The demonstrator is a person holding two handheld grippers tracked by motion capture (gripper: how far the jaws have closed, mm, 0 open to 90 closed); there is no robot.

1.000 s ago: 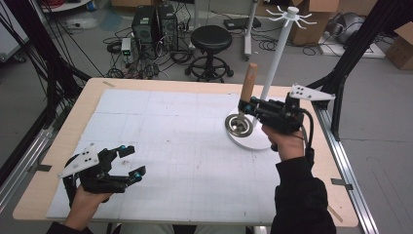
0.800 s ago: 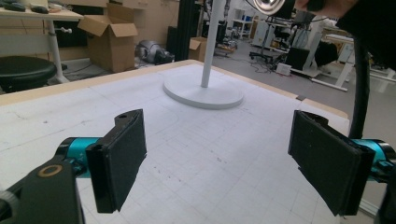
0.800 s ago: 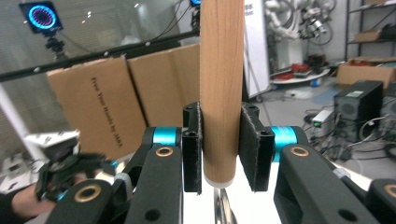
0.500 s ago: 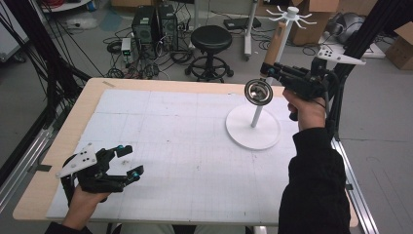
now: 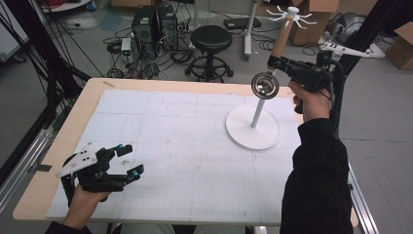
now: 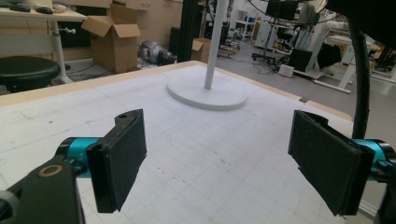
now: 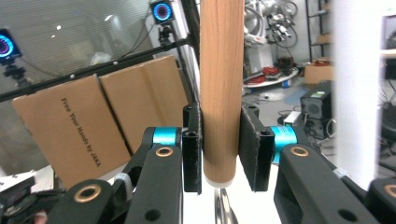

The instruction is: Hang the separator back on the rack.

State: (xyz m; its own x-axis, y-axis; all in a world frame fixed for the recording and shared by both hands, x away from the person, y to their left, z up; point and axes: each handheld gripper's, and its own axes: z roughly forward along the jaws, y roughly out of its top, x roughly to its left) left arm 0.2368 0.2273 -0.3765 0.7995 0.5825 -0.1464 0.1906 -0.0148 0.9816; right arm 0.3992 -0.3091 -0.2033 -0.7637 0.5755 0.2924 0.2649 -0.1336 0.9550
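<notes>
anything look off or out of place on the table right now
Nothing stands out. The white stand sits upright on the mat, undamaged, nothing spilled. The right tongs grip the wooden handle of a metal ladle, held up beside the stand's pole. The left tongs rest open near the table edge.

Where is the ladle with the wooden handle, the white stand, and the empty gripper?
ladle (image 5: 265, 86): high view, on its shiny metal bowl.
white stand (image 5: 253, 133): high view, on its round base.
left gripper (image 5: 129, 162): high view, midway between its open fingers.
</notes>
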